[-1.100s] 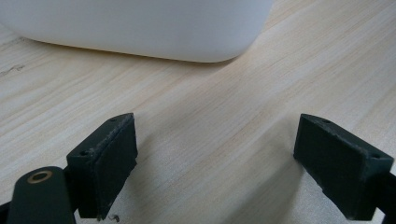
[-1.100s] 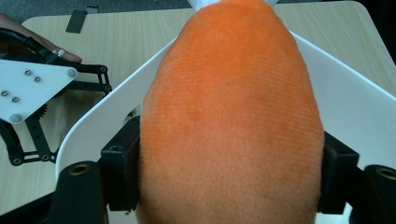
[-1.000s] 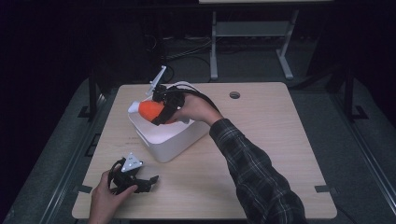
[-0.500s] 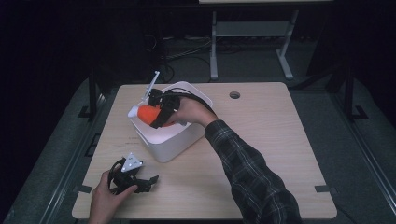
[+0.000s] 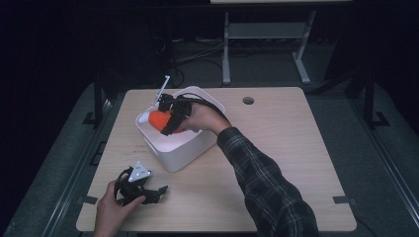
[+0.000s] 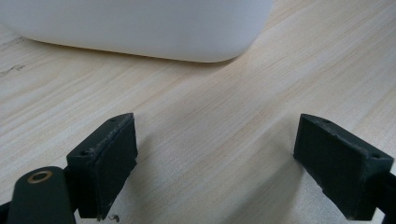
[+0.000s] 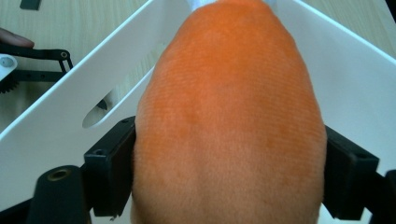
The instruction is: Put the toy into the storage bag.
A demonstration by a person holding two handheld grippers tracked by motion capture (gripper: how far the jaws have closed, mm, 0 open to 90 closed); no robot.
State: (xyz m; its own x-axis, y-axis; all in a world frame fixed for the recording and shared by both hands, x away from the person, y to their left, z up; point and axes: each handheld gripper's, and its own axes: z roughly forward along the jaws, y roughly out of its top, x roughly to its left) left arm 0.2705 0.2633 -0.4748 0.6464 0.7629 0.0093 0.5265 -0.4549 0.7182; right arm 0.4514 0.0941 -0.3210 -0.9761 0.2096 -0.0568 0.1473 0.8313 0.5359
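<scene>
Over the white bin [image 5: 180, 148], the right tongs [image 5: 168, 120] are clamped on an orange plush toy [image 5: 160, 119], jaws pressing both its sides, holding it just inside the rim. Down at the desk's [image 5: 296, 163] near-left corner, the left tongs [image 5: 148, 190] rest on the wood, jaws wide apart, nothing between them.

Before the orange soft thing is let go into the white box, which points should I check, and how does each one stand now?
1. Right gripper grips the orange plush object on both sides: ok.
2. Object is over the white bin, inside its walls: ok.
3. Bin floor under the object is free: cannot tell.
4. Left gripper is open, on the table, apart from the bin: ok.
5. Bin sits flat on the table: ok.
</scene>
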